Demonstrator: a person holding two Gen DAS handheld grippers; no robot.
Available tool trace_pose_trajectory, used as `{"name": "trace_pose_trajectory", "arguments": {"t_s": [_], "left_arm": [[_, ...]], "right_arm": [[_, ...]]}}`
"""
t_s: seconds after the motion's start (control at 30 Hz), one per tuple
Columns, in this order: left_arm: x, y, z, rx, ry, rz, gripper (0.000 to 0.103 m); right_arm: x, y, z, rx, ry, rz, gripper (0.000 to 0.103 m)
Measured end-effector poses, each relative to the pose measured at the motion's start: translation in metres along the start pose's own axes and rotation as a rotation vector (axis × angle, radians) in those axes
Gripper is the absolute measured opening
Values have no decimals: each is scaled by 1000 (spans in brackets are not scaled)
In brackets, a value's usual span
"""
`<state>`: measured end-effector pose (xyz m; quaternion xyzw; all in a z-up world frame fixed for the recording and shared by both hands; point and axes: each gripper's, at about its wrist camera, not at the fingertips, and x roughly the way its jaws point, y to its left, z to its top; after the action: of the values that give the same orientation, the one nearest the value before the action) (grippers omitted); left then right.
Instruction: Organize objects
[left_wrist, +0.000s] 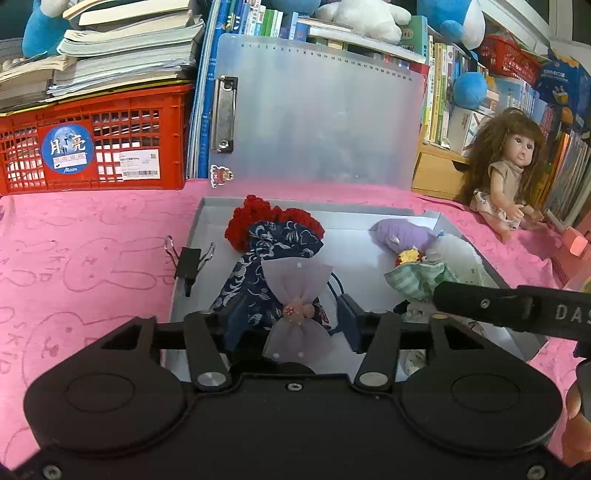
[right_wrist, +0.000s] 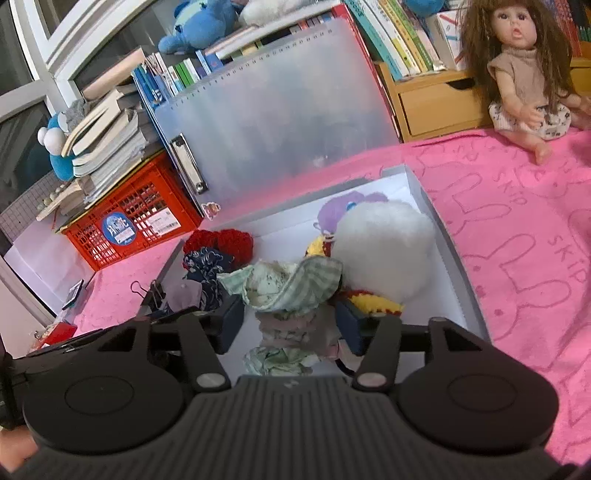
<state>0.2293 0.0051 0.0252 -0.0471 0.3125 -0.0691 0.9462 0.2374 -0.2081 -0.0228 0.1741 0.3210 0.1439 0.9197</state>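
While the left gripper (left_wrist: 291, 317) stands partly open, a navy floral bouquet (left_wrist: 266, 273) with a pale bow lies between its fingers, whose pads do not press it. Likewise the right gripper (right_wrist: 290, 321) gapes around a green striped bouquet (right_wrist: 291, 288). Both lie in a white box (left_wrist: 369, 221). Only the right view shows a fluffy white toy (right_wrist: 384, 247) fully.

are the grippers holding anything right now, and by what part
Nothing. The left gripper straddles the blue bouquet, the right gripper the green bouquet; neither clamps.
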Motion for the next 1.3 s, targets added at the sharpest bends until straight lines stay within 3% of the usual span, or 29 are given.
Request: {"name": "trace_pose_trajectory", "arguments": {"t_s": [0.13, 0.47, 1.3], "left_arm": [[-11, 3, 4, -10, -8, -11, 83], [-47, 5, 8, 6, -45, -15, 101], [-103, 10, -28, 26, -44, -14, 103]], "right_arm": [[-9, 1, 2, -5, -23, -7, 82], [-40, 2, 2, -8, -82, -22, 91], [-96, 27, -36, -211, -131, -110, 102]]}}
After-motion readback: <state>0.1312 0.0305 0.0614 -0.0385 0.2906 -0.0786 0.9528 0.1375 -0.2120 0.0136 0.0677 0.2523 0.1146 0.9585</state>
